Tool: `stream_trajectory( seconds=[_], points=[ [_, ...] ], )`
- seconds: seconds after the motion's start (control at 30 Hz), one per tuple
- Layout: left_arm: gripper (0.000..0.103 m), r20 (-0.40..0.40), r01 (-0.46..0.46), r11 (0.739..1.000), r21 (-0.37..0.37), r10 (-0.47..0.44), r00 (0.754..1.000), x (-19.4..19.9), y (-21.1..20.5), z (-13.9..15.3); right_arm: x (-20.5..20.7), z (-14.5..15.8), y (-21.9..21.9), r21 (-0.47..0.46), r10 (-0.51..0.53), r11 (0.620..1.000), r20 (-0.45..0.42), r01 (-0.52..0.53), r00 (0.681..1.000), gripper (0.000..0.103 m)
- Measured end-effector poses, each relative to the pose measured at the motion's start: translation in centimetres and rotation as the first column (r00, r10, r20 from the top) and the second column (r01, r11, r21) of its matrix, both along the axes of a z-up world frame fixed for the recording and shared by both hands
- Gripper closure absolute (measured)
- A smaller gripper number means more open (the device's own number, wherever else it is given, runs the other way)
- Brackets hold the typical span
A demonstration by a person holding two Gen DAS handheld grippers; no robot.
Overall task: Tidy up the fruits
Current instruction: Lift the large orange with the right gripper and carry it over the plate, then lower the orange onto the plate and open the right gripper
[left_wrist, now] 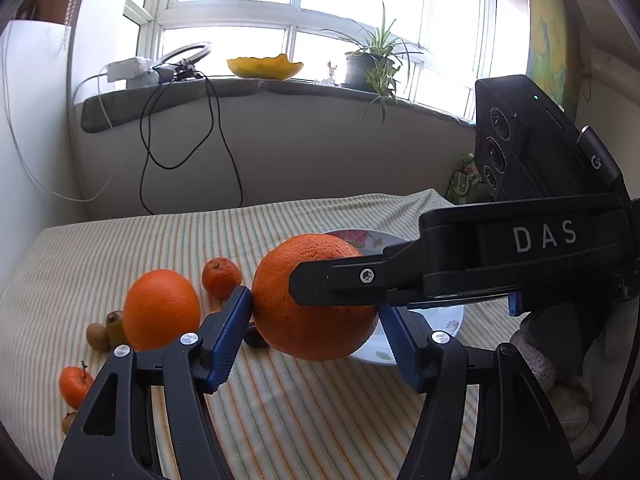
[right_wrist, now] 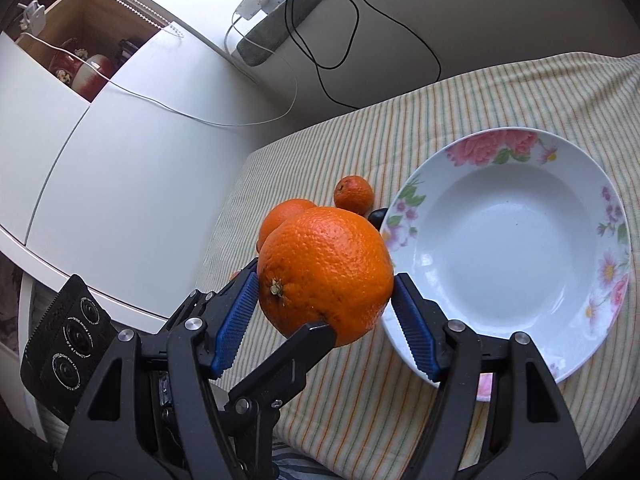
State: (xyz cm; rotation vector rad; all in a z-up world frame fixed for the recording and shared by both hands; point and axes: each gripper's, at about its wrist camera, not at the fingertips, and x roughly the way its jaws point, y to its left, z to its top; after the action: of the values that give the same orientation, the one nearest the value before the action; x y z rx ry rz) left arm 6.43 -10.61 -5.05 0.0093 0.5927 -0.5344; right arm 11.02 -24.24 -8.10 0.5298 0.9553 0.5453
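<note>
A large orange (left_wrist: 312,300) (right_wrist: 324,272) hangs above the striped cloth, gripped by both grippers at once. My left gripper (left_wrist: 316,320) has its blue pads on the orange's left and right sides. My right gripper (right_wrist: 324,312) also has its pads on both sides of it; its black finger (left_wrist: 340,284) crosses the orange in the left wrist view. A white flowered plate (right_wrist: 508,240) (left_wrist: 452,320), empty, lies just right of and behind the orange. A second orange (left_wrist: 160,308) (right_wrist: 280,212) and a tangerine (left_wrist: 222,278) (right_wrist: 354,194) lie on the cloth to the left.
Another tangerine (left_wrist: 74,384), kiwis (left_wrist: 98,336) and a dark fruit (left_wrist: 256,340) lie at the left. The window sill (left_wrist: 240,92) holds a yellow bowl, a potted plant and cables. A white cabinet (right_wrist: 100,140) stands left of the table.
</note>
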Motion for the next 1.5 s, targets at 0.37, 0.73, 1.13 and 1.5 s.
stream_trajectory(
  seconds=[0.37,0.73,1.13,1.5],
  points=[
    [0.038,-0.034,0.052,0.999,-0.006,-0.052,0.998,2.9,-2.4,-0.7,1.8,-0.8,-3.7,-0.007,-0.071,0.997,-0.021,0.071,0.997,0.031],
    [0.038,-0.058,0.074,0.997,0.014,-0.073,0.996,4.2,-4.1,-1.7,3.4,-1.7,-5.1,-0.037,-0.086,0.996,-0.044,0.084,0.995,0.031],
    [0.043,-0.050,0.098,0.995,0.033,-0.096,0.994,5.0,-5.5,-1.7,4.4,-2.5,-5.5,-0.097,-0.096,0.991,-0.050,0.091,0.994,0.031],
    [0.040,-0.085,0.081,0.995,0.055,-0.076,0.993,5.4,-4.9,-2.4,4.4,-0.6,-5.2,-0.204,-0.133,0.969,0.046,0.140,0.990,0.026]
  ],
)
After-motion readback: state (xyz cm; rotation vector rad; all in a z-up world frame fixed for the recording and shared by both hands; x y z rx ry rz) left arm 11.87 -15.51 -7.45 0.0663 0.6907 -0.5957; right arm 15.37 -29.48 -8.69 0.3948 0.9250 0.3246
